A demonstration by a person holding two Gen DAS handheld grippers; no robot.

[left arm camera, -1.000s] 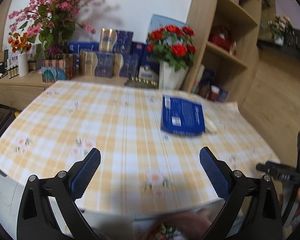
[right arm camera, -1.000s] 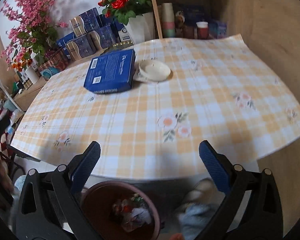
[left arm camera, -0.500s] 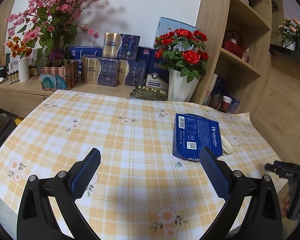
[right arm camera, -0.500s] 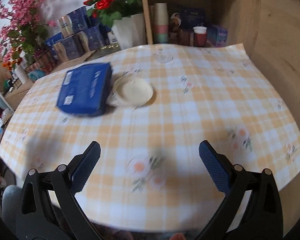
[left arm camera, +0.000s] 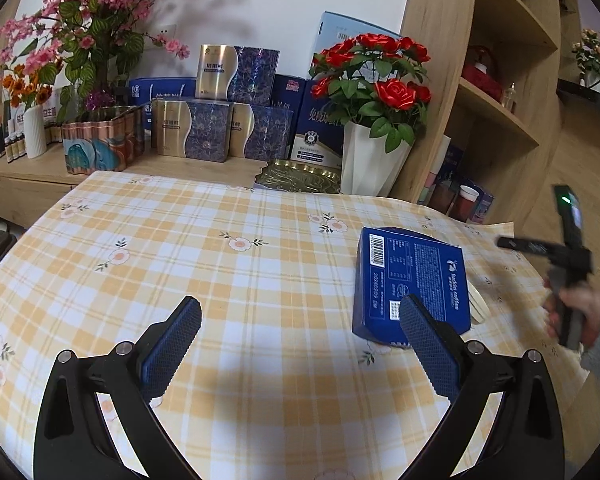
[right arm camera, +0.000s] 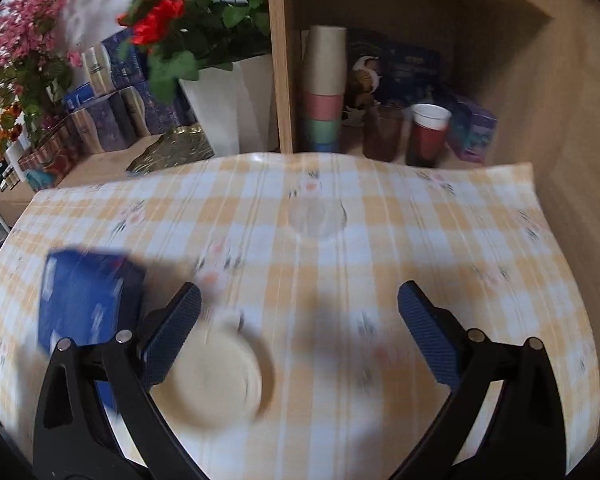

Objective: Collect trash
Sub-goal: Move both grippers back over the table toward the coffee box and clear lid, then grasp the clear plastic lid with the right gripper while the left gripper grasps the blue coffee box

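Your left gripper hovers over the near part of the yellow-checked tabletop, jaws spread wide and holding nothing. To its right lies the flat blue cardboard box, and touching the box's right edge sits the shallow cream paper dish, likely the trash to collect. Your right gripper hangs above that dish, jaws released and empty (its view is blurred, so slow down). Centre the dish rim between the jaws before clenching, and keep the left pad from nudging the box.
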